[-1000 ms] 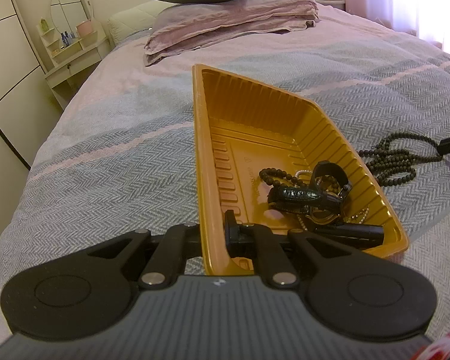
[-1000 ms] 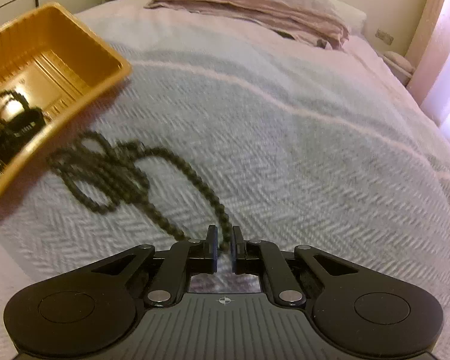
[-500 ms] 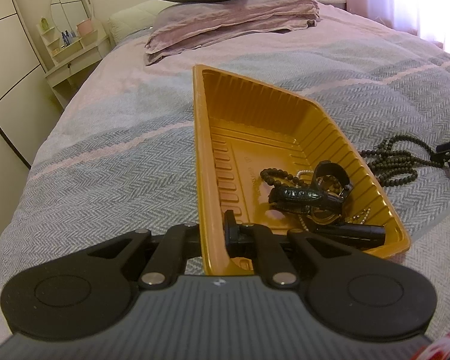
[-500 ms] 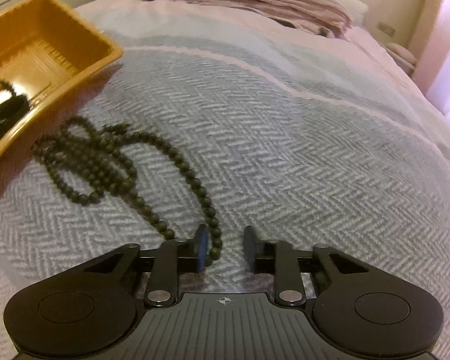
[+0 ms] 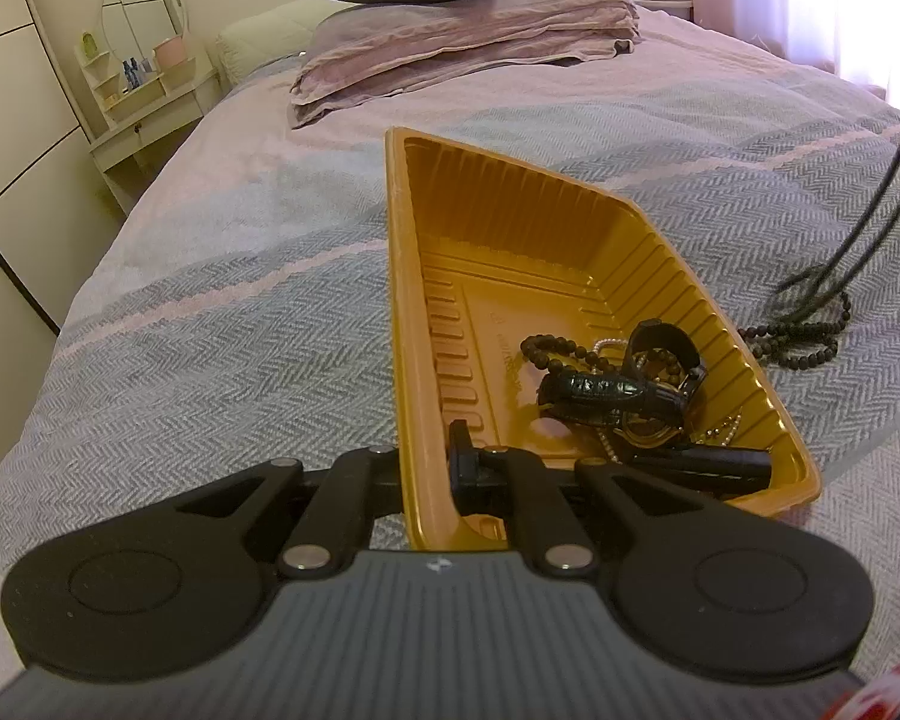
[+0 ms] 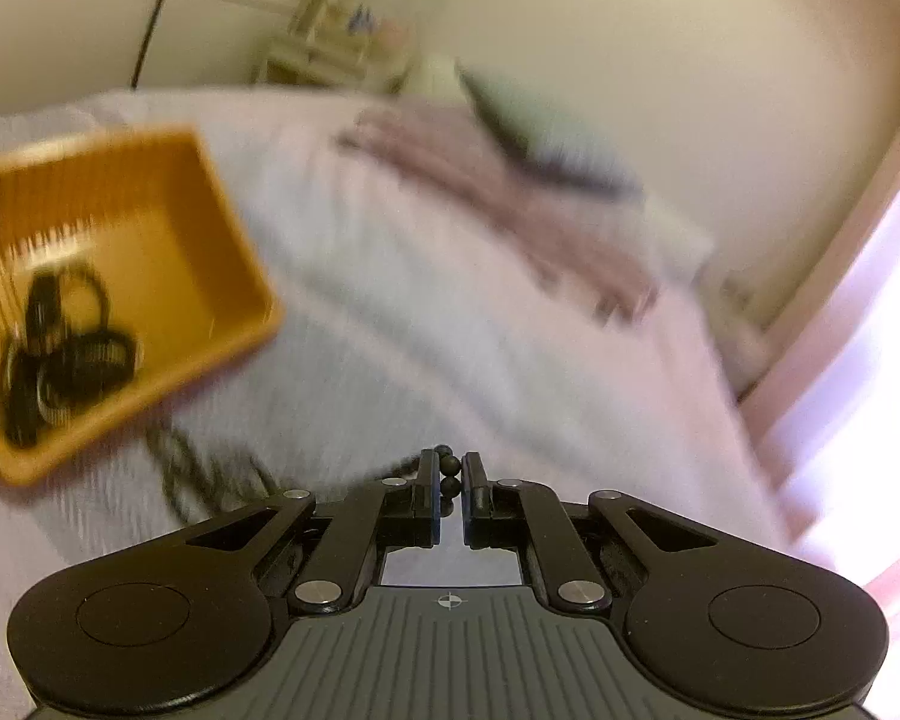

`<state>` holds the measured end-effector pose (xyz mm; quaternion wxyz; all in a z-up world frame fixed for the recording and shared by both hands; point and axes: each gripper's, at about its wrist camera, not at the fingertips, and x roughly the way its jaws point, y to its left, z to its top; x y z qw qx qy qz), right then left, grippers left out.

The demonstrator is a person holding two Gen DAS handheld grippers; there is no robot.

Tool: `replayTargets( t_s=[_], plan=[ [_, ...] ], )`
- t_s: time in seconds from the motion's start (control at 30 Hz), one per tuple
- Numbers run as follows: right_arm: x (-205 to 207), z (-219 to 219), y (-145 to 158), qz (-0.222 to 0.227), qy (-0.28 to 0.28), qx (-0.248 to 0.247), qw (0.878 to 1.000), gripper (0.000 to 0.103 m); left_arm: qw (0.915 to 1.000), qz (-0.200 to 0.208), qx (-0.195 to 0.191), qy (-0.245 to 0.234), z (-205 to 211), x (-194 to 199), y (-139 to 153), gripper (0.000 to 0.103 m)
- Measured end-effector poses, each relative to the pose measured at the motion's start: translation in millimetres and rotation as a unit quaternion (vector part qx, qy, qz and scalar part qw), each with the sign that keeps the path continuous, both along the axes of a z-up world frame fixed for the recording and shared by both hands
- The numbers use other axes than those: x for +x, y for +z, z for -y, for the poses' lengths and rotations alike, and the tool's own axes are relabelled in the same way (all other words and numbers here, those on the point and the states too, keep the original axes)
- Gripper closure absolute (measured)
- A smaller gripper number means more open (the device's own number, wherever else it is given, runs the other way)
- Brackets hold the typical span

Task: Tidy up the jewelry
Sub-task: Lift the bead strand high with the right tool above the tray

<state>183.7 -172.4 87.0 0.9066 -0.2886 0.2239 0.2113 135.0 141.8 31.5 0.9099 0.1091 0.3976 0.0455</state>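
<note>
Right gripper [image 6: 449, 483] clenched on black bead necklace [image 5: 807, 333], apparently half-lifted off the bedspread [image 5: 210, 312]. Left gripper [image 5: 429, 456] clamps orange tray [image 5: 402, 300] rim. Raise until the trailing loops clear the wall, then lower inside.

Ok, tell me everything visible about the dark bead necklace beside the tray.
The bead necklace is a long strand of small, round, dark matte beads. The right gripper pinches two beads between its fingertips. The strand rises taut and blurred while its lower loops still lie bunched on the grey herringbone bedspread, just outside the orange tray.
</note>
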Motion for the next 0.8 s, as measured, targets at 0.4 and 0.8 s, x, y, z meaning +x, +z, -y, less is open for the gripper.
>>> replayTargets(
  t_s=[0.4, 0.8],
  plan=[
    [-24, -13, 114, 0.14, 0.039, -0.033, 0.989, 0.097, 1.0, 0.001, 0.001, -0.001, 1, 0, 0, 0.096],
    [-36, -54, 196, 0.193, 0.117, -0.021, 0.974, 0.097, 1.0, 0.001, 0.001, 0.0, 1, 1, 0, 0.096]
  ],
)
